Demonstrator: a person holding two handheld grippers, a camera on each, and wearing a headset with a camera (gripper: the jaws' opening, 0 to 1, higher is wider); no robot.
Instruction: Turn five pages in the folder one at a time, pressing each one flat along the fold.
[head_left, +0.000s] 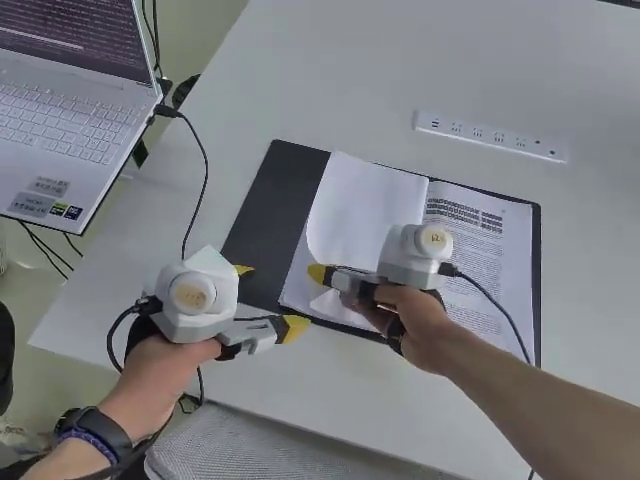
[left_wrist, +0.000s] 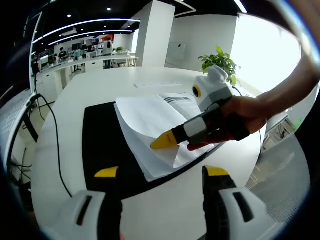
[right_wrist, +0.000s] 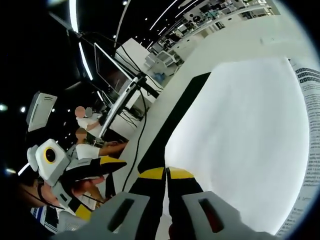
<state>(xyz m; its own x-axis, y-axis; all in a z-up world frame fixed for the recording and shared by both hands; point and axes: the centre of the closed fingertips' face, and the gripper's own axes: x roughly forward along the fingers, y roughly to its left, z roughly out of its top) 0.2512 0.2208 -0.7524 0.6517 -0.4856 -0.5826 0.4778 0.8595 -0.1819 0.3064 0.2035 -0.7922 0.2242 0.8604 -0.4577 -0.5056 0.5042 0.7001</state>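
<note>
Your left gripper (head_left: 269, 297) hovers at 7 o'clock, just off the folder's near corner, jaws spread, holding nothing; your right gripper (head_left: 318, 273) sits at centre on the curling blank page (head_left: 360, 205), jaws pressed together; the folder (head_left: 265, 215) lies open on the table (head_left: 350, 60); laptop (head_left: 60, 110) at 10 o'clock.

Folder (head_left: 262, 205) is plain black. The blank page (head_left: 360, 205) is pure white, and the printed page (head_left: 485, 250) next to it is white with dense black text. Both the left gripper (head_left: 270, 296) and the right gripper (head_left: 318, 273) are pale grey with bright yellow tips and dark handles. Table (head_left: 400, 60) is off-white, and so is the power strip (head_left: 490, 137). Laptop (head_left: 60, 120) is silver with a dark screen, its cable (head_left: 200, 170) black. There's a green plant (left_wrist: 220, 62) at the back.
</note>
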